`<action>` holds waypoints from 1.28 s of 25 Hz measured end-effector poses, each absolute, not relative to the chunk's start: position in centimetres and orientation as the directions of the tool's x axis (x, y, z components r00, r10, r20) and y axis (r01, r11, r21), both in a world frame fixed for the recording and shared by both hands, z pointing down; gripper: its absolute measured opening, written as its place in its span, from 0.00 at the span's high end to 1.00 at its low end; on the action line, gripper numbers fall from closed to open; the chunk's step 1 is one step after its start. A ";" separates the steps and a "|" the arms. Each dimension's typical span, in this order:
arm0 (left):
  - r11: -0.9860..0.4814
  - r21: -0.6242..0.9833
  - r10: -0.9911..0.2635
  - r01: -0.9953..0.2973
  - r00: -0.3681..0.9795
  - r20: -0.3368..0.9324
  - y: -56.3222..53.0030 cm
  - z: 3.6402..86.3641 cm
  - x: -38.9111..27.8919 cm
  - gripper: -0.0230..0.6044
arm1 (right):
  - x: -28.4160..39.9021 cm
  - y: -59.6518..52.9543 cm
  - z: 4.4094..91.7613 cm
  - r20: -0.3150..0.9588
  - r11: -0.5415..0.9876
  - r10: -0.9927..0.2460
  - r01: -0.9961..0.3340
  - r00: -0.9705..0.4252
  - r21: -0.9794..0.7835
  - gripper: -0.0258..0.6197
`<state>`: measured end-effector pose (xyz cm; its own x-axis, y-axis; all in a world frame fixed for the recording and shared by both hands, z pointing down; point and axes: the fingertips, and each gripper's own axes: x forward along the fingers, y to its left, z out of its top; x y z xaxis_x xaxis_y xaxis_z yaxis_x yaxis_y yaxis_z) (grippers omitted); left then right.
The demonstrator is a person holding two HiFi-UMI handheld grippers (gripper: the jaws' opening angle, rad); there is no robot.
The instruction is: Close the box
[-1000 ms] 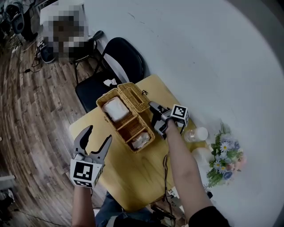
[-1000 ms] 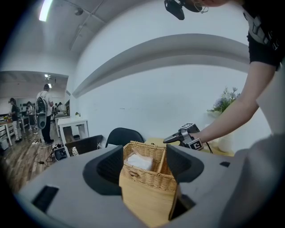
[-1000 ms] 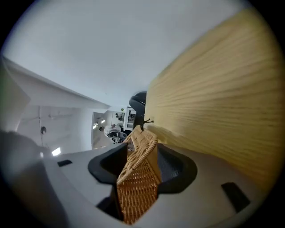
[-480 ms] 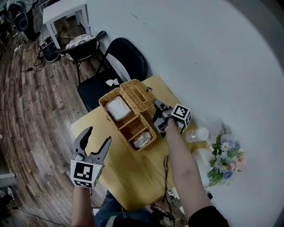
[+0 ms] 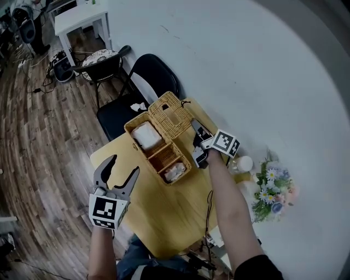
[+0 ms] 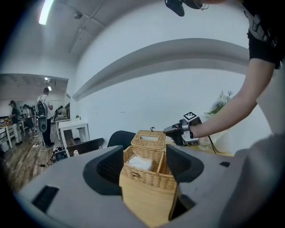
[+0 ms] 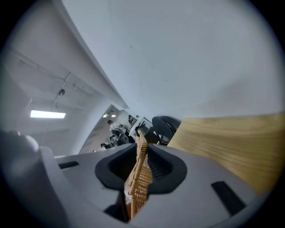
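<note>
Surface: a yellow wooden table (image 5: 164, 219) on a wood-plank floor (image 5: 38, 136), set against a white wall (image 5: 246, 65).
Room: a black chair (image 5: 153, 76) stands at the table's far end, flowers (image 5: 270, 191) at its right edge and a white side table (image 5: 82, 16) far left. In the left gripper view, people (image 6: 43, 111) stand in a far hall.
Box: the wicker box (image 5: 158, 156) sits on the far half of the table. Its lid (image 5: 170, 115) is tilted up over the far right side.
Hard to make out: a white pack (image 5: 145, 134) fills the far compartment, but what is in the near compartment is unclear. The lid hides part of the right jaws in the head view, and the frame's lower edge cuts off the person.
Right gripper (image 5: 194, 127): on an outstretched forearm (image 5: 229, 208), to the right of the box. Its jaws have just been closing and now pinch the lid's wicker edge (image 7: 139, 178).
Left gripper (image 5: 122, 165): hovers over the table's near left edge, aimed at the box. Its jaws are spread wide and hold nothing.
</note>
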<state>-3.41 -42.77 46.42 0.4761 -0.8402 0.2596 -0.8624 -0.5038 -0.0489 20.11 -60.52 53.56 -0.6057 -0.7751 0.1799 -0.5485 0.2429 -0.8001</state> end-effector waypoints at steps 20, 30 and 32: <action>-0.517 -0.079 -0.846 -0.852 0.495 0.201 -40.4 42.9 -4.9 0.48 | 15.4 -57.3 48.3 0.361 0.421 -0.816 -0.892 -0.452 -0.166 0.86; -0.508 -0.071 -0.857 -0.859 0.495 0.143 -38.9 40.5 -6.4 0.48 | 12.3 -55.0 46.9 0.412 0.457 -0.809 -0.890 -0.420 -0.011 0.87; -0.507 -0.067 -0.858 -0.859 0.496 0.134 -38.5 40.3 -6.6 0.48 | 11.7 -54.5 46.8 0.412 0.461 -0.808 -0.887 -0.421 -0.002 0.87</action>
